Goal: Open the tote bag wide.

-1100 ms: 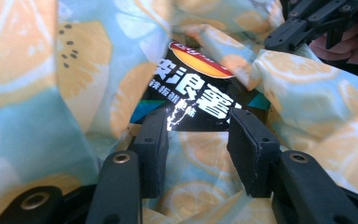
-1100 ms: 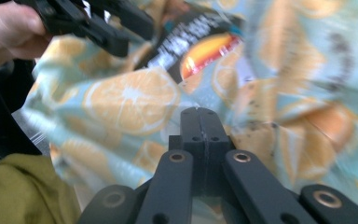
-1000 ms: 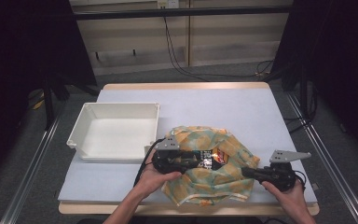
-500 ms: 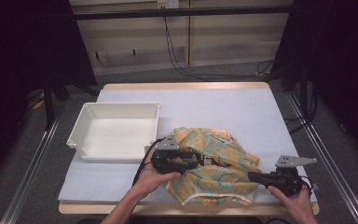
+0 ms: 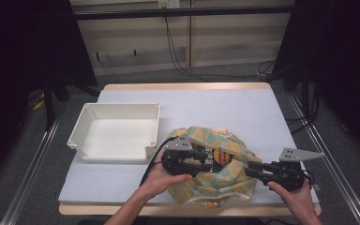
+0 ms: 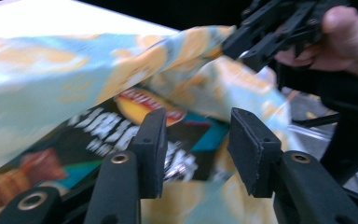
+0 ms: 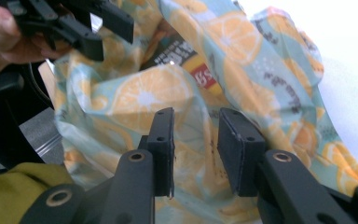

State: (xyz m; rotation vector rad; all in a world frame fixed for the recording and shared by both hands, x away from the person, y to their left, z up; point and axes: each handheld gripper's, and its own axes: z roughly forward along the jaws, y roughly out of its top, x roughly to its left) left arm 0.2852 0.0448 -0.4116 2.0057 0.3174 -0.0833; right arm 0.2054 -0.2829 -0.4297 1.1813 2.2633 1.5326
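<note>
Orange-print cloth bag (image 5: 215, 183) lies at the tabletop (image 5: 243, 112) near edge, snack packet (image 6: 135, 140) inside. Left hand-held gripper (image 6: 198, 144) jaws apart over the packet, gripping nothing. Right hand-held gripper (image 7: 196, 142) jaws apart, cloth between them, not clamped.

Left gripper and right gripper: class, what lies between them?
In the high view, the orange-print bag with a snack packet inside lies between the left gripper and right gripper.
</note>
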